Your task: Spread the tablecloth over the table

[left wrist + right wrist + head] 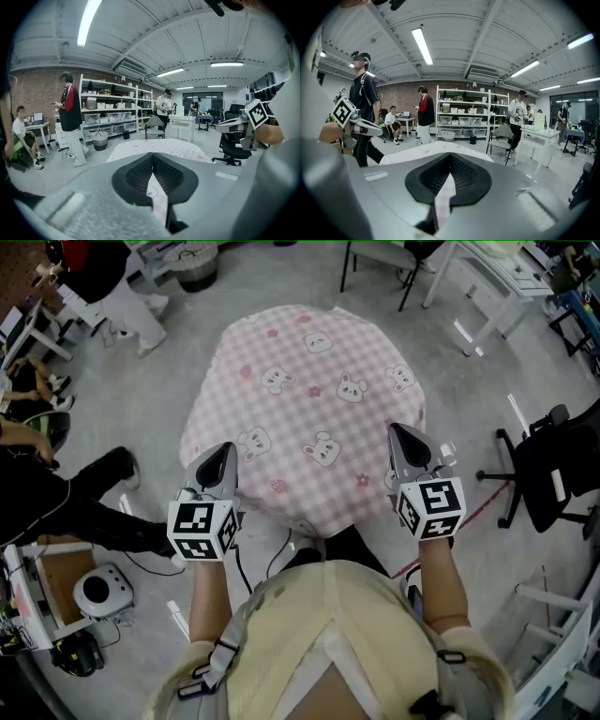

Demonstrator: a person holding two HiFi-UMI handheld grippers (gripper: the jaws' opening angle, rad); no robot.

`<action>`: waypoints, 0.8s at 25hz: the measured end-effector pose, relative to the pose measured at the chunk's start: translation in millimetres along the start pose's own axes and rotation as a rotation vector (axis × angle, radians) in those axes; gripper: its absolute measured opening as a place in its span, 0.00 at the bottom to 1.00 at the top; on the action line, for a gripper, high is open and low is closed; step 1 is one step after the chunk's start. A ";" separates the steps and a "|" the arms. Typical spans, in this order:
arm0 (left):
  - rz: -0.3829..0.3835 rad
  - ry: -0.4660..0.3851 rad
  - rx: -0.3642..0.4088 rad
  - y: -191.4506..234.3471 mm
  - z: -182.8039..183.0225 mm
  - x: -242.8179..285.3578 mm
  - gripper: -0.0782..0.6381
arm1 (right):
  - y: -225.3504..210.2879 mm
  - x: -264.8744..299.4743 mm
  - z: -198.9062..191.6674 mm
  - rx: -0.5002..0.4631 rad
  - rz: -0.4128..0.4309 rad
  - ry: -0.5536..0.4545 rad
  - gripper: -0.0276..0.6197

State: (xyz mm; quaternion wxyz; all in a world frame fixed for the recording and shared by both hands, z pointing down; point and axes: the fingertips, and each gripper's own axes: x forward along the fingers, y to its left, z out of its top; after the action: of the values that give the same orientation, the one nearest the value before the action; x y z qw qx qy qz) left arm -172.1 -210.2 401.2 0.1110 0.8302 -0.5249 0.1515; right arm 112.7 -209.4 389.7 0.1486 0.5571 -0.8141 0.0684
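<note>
- The pink checked tablecloth (305, 409), printed with little animal faces, lay draped over the table and hid it completely.
- The left gripper (226, 452) had its jaws clenched on a fold of the cloth's near edge, at the left corner.
- The right gripper (399, 435) pinched the same near edge at the right corner, jaws closed on fabric.
- A black office chair (553, 465) stood well apart, to the right.
</note>
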 end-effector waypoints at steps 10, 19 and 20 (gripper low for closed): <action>-0.003 0.000 -0.010 -0.5 -0.9 5.3 0.11 | 1.7 1.4 3.4 0.014 -0.006 -0.007 0.05; -0.020 -0.015 -0.043 -3.6 4.2 10.9 0.11 | 2.8 12.1 7.6 0.011 0.009 0.003 0.05; -0.023 -0.015 -0.046 -4.2 4.2 11.5 0.11 | 2.8 13.4 8.1 0.011 0.011 0.004 0.05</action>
State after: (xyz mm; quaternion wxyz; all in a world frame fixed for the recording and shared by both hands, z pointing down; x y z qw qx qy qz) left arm -163.2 -219.5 401.4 0.1277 0.8345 -0.5195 0.1318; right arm 104.3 -222.5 386.4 0.1467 0.5534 -0.8165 0.0745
